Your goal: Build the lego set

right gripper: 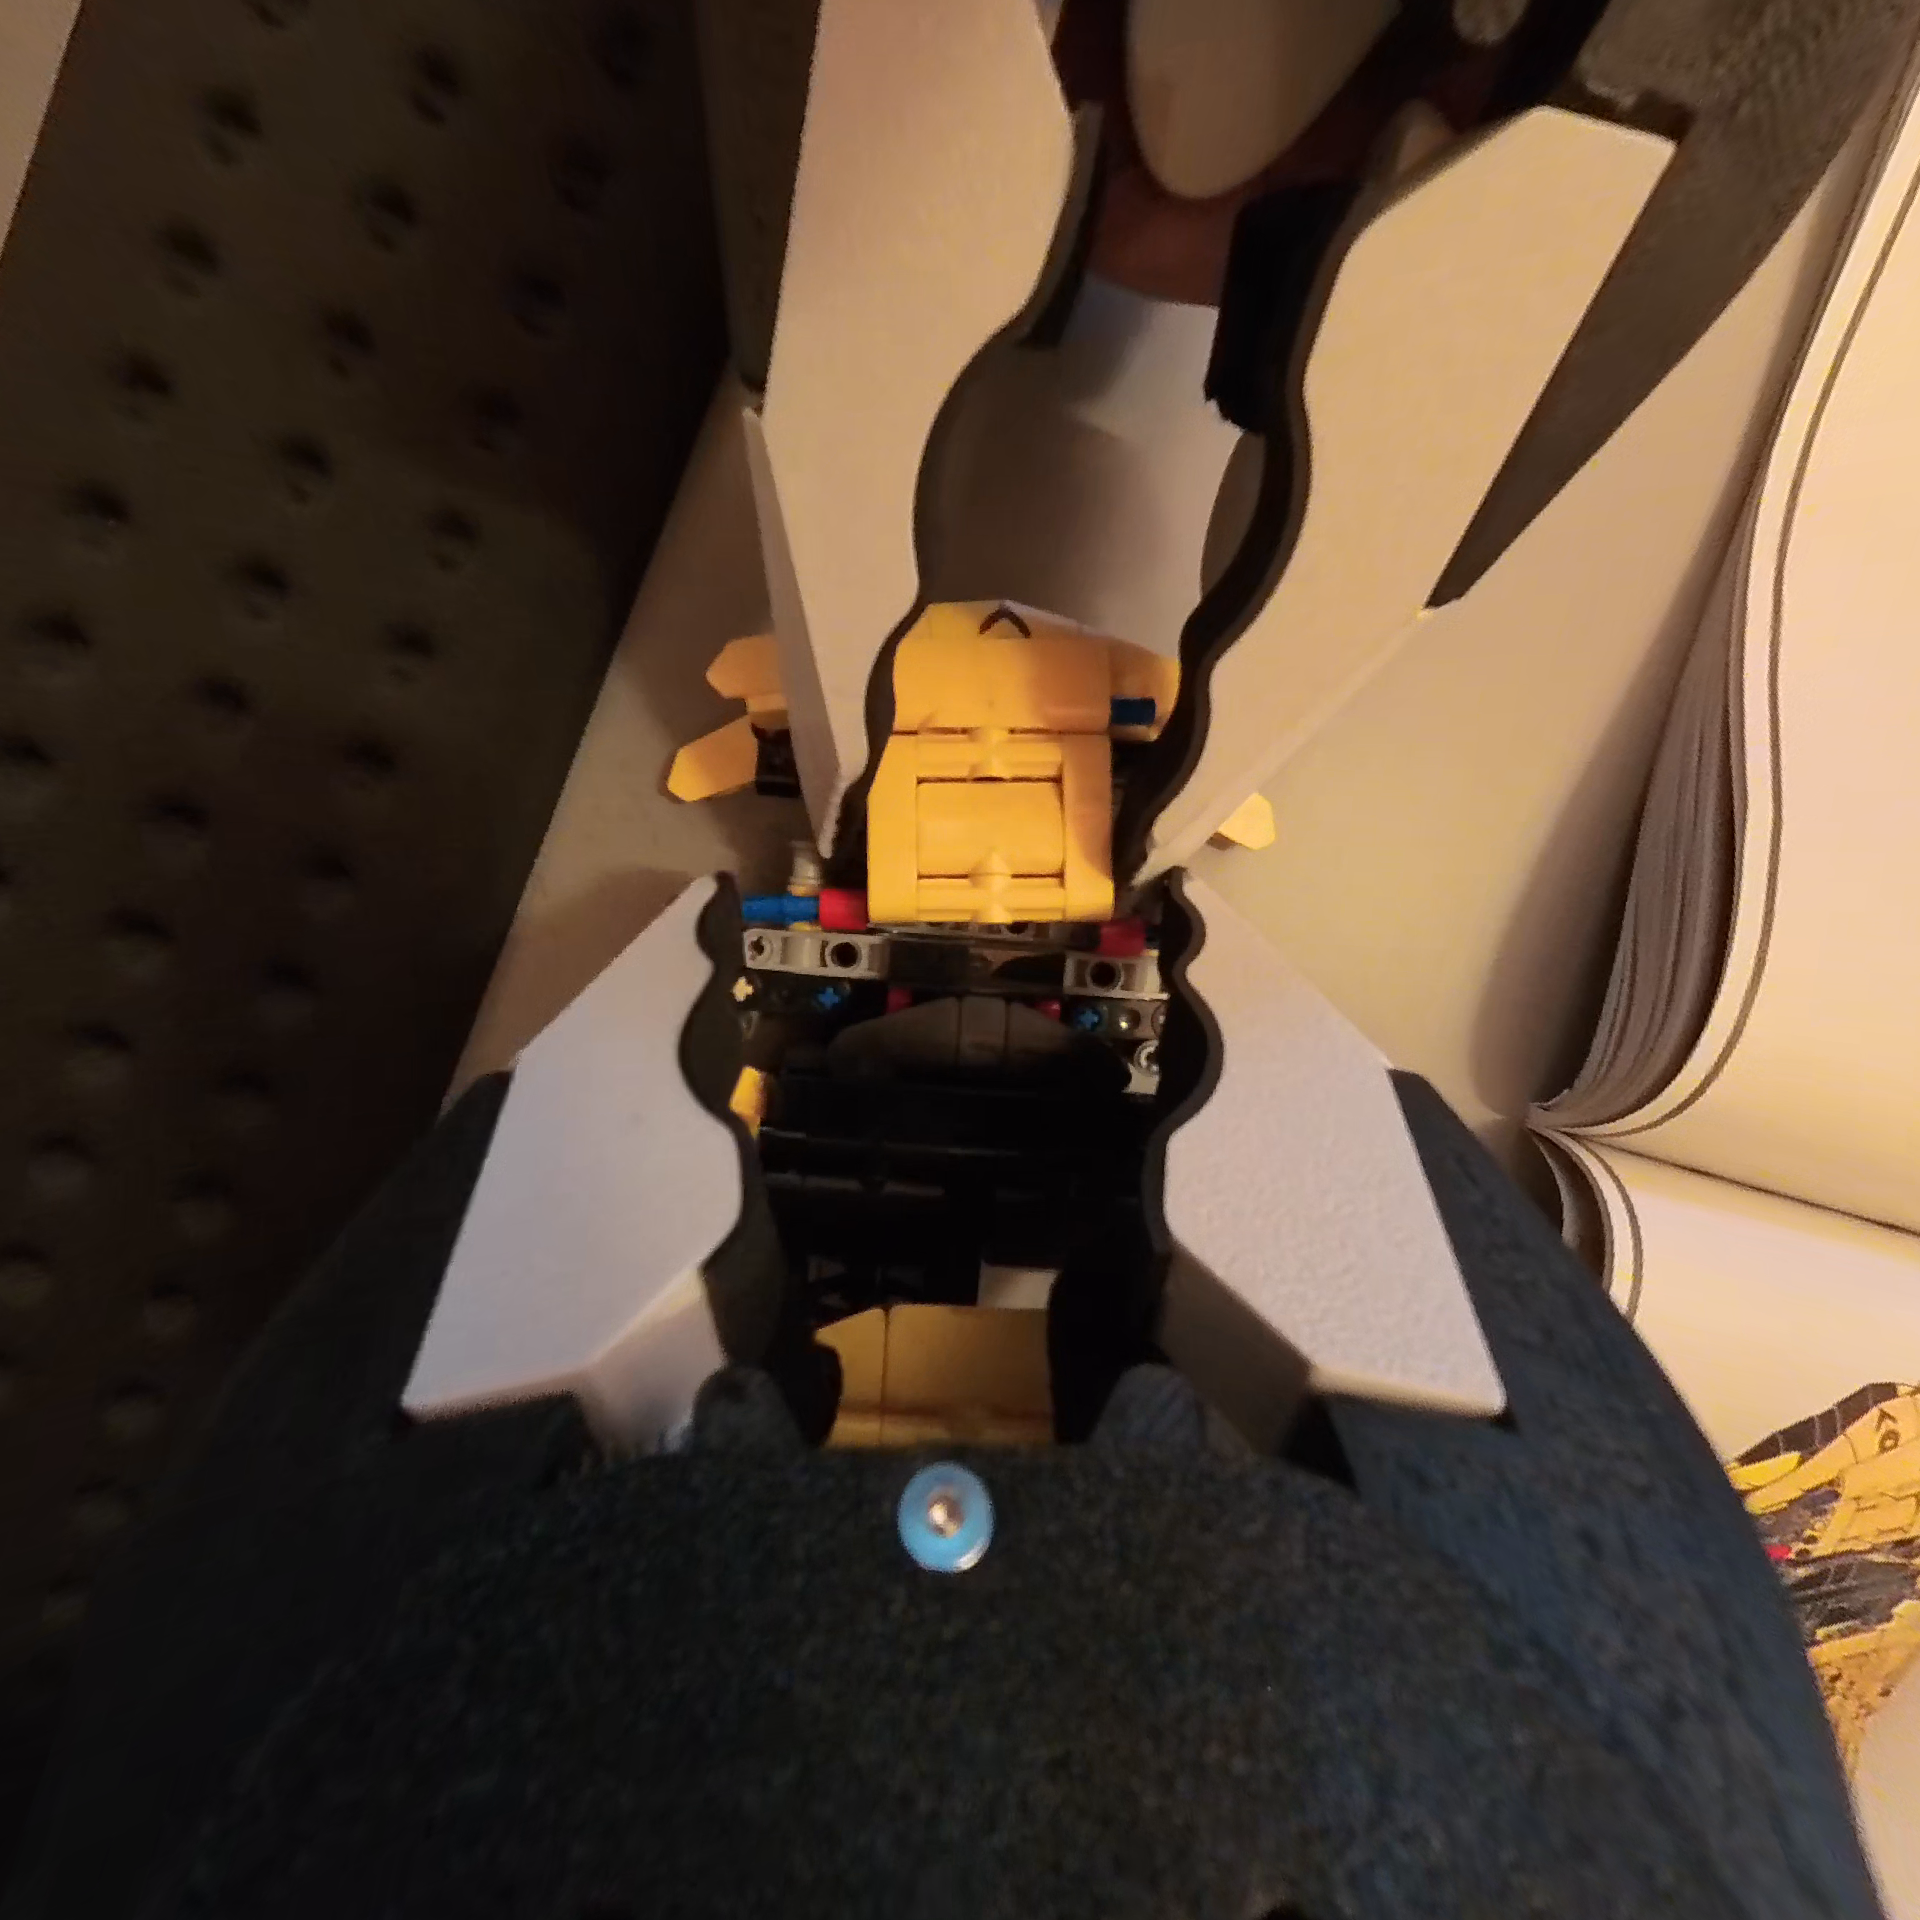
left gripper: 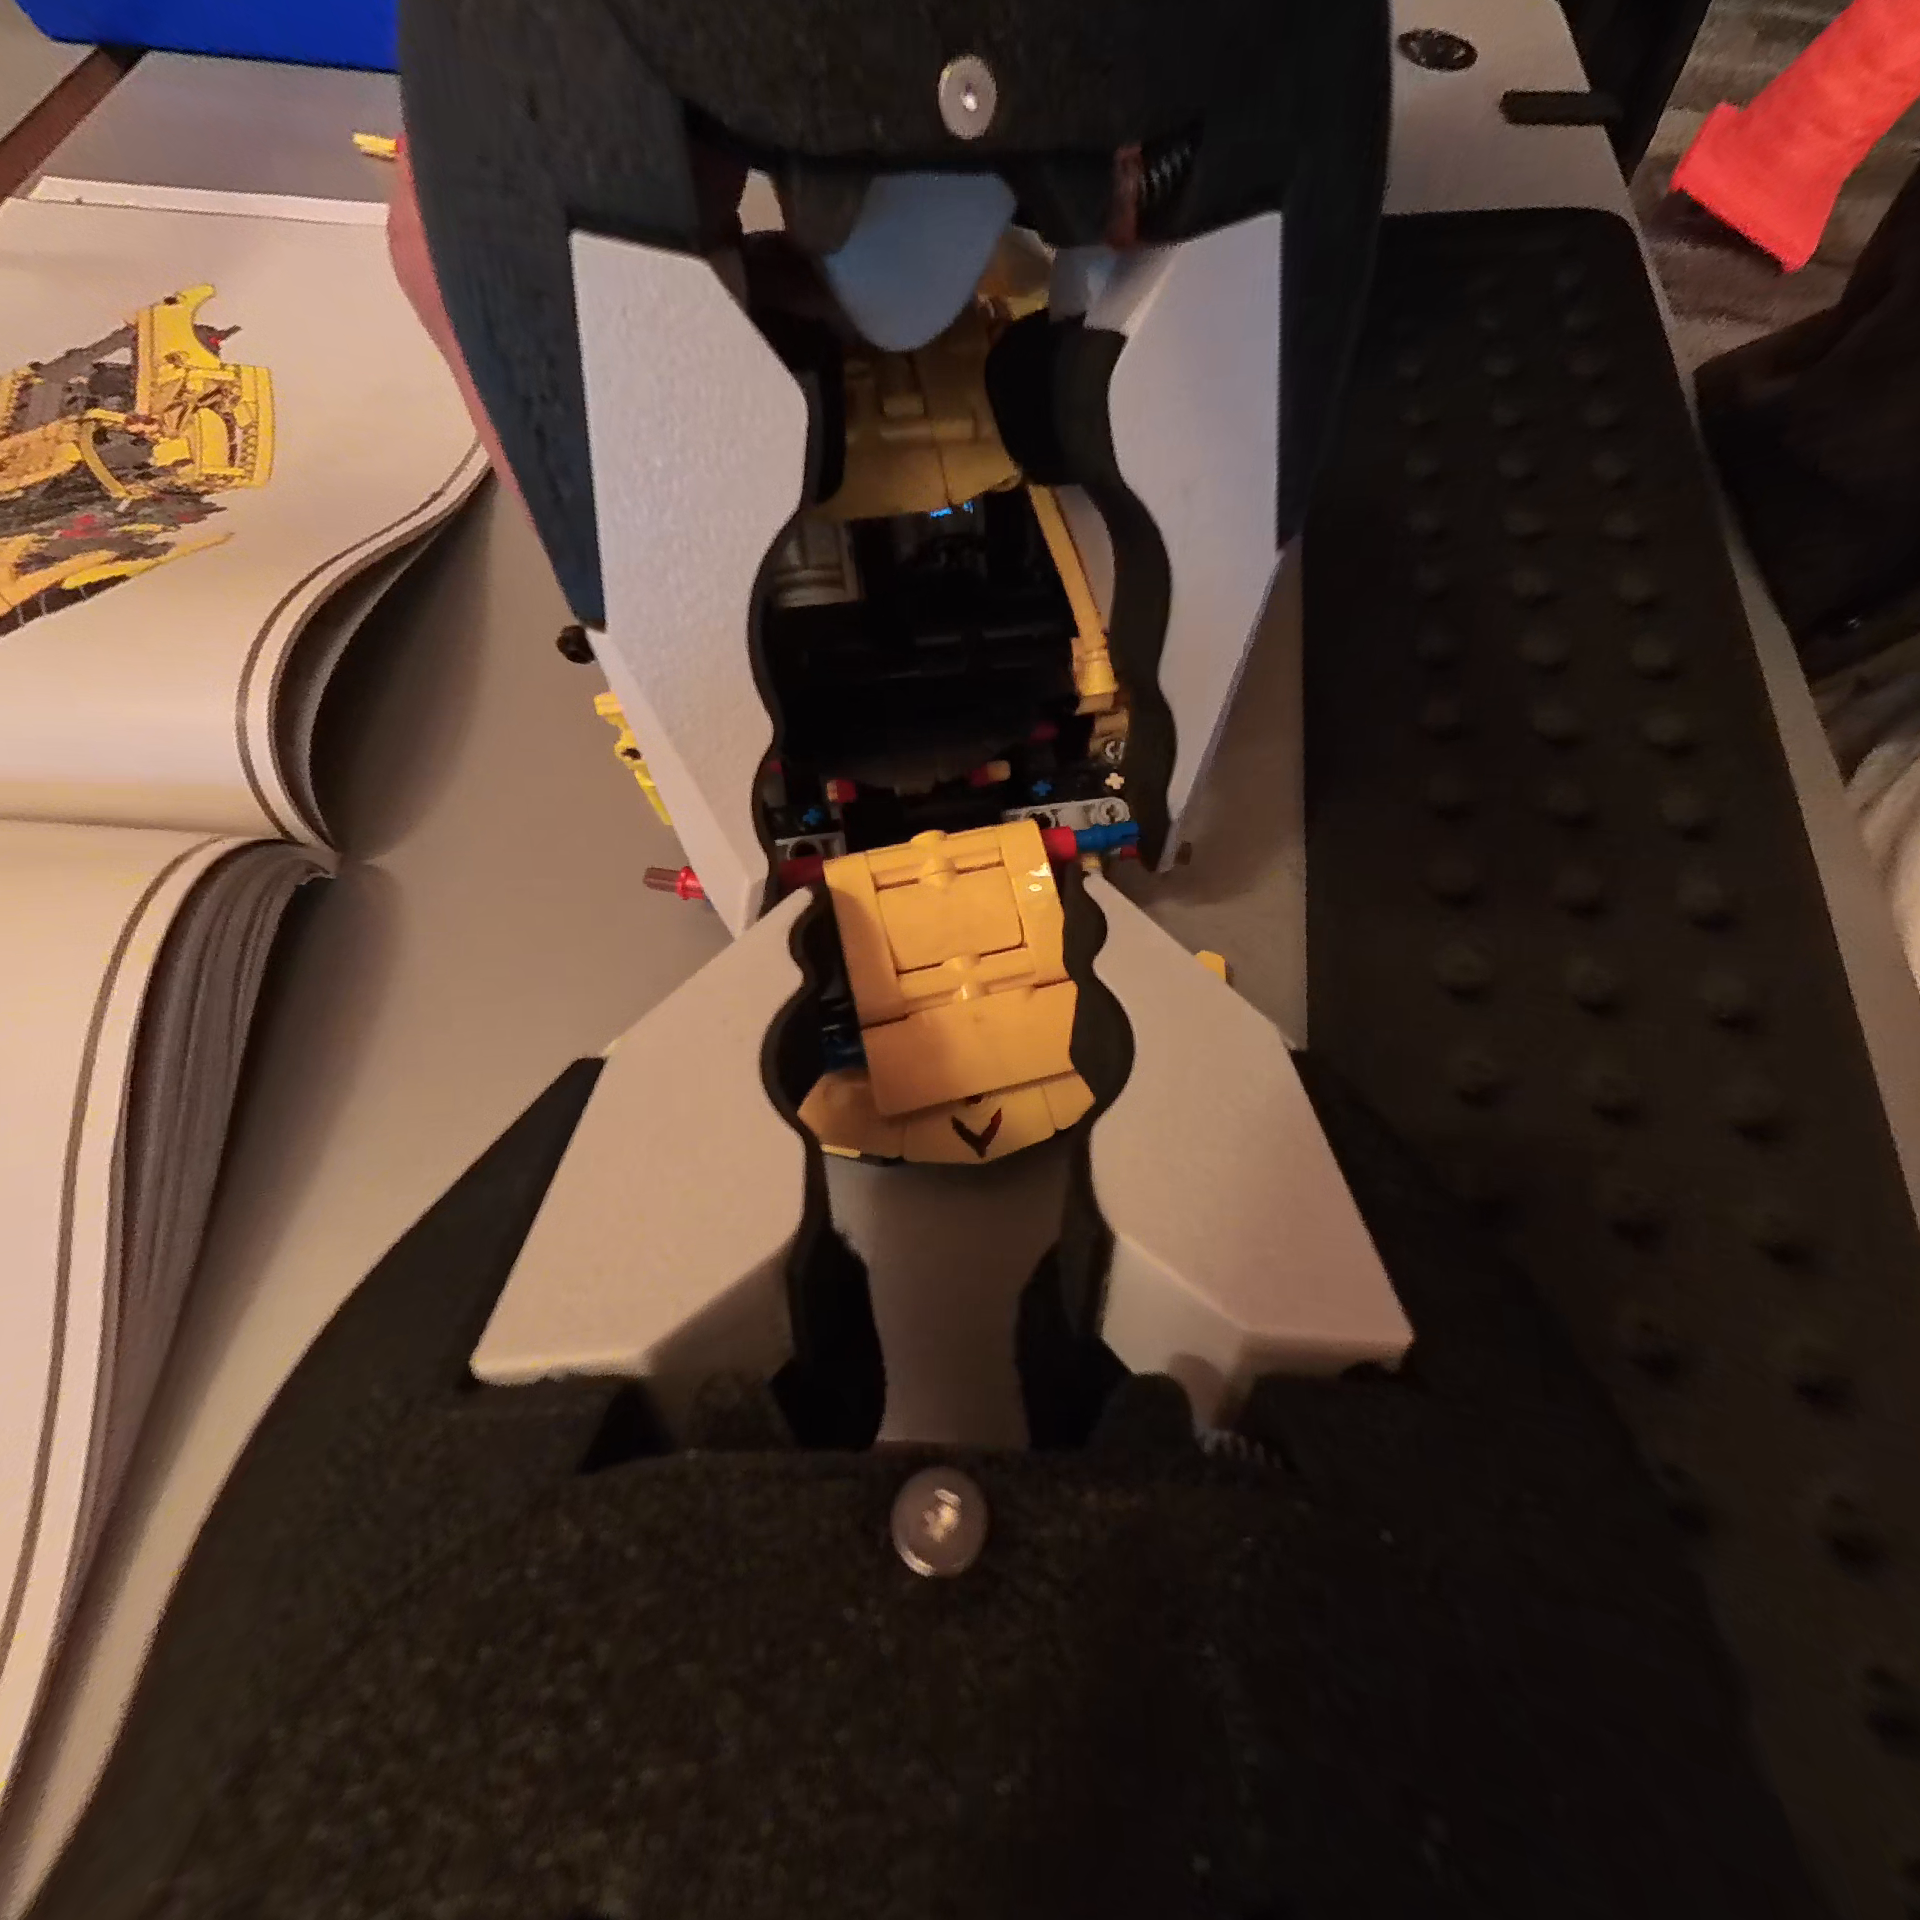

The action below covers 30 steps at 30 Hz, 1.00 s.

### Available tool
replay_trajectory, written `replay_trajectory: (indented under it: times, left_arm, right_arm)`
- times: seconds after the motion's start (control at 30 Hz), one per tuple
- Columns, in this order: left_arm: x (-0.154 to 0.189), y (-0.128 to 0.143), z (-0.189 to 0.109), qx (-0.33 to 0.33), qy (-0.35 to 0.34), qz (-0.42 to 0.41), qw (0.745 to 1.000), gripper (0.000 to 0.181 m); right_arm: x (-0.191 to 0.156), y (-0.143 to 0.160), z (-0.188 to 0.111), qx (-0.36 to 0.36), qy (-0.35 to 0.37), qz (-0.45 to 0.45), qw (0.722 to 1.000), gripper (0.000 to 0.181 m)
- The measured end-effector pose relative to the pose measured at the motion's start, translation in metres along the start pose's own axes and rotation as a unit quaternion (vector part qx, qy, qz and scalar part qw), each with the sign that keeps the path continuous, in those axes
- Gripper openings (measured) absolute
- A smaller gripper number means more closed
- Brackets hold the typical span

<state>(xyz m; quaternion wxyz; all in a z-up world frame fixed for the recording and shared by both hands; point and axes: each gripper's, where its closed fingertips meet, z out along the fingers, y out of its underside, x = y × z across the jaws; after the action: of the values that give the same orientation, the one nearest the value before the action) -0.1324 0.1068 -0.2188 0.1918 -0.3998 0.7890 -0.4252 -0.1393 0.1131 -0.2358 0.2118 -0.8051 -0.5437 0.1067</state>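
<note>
A yellow and black lego car (left gripper: 961, 997) is held between both grippers, which face each other. My left gripper (left gripper: 935, 914) comes from the bottom of the left wrist view and is shut on the car's yellow front end. My right gripper (left gripper: 956, 842) comes from the top and grips the black middle section. In the right wrist view the right gripper (right gripper: 945, 914) is shut on the black body of the car (right gripper: 987, 810). The left gripper (right gripper: 987, 831) clamps the yellow front there. Red and blue pins stick out at the join.
An open instruction booklet (left gripper: 208, 644) lies to the left, and also shows in the right wrist view (right gripper: 1766, 727). A black studded mat (left gripper: 1558, 831) lies on the other side. Small loose pieces (left gripper: 629, 748) lie on the grey table. A red object (left gripper: 1808, 135) is at the far right. Both grippers' tips are close together, under 4 cm apart.
</note>
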Motion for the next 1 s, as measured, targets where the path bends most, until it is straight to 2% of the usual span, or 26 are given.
replay_trajectory:
  times: [0.27,0.5,0.63,0.8,1.0]
  left_arm:
    - [0.0002,0.002,-0.0006,-0.031,0.029,0.023,0.999,0.044]
    - [0.0002,0.001,0.0022,-0.034,-0.016,0.034,0.999,0.043]
    - [0.0006,0.0014,0.0021,-0.04,-0.012,0.044,0.998,0.043]
    - [0.0024,0.0012,0.0009,-0.027,0.015,0.034,0.999,0.043]
    - [0.0031,0.0003,0.0018,-0.019,0.007,0.031,0.999,0.043]
  right_arm:
    - [0.0004,0.0007,-0.0001,0.003,-0.004,0.002,1.0,0.079]
    - [0.0002,-0.0002,-0.0007,0.005,0.002,0.001,1.0,0.076]
    - [-0.0003,0.0,-0.001,0.006,0.003,-0.003,1.0,0.075]
    - [-0.0012,0.0005,-0.0013,0.008,0.001,-0.007,1.0,0.074]
    - [-0.0007,0.0004,-0.0014,0.008,0.006,-0.008,1.0,0.071]
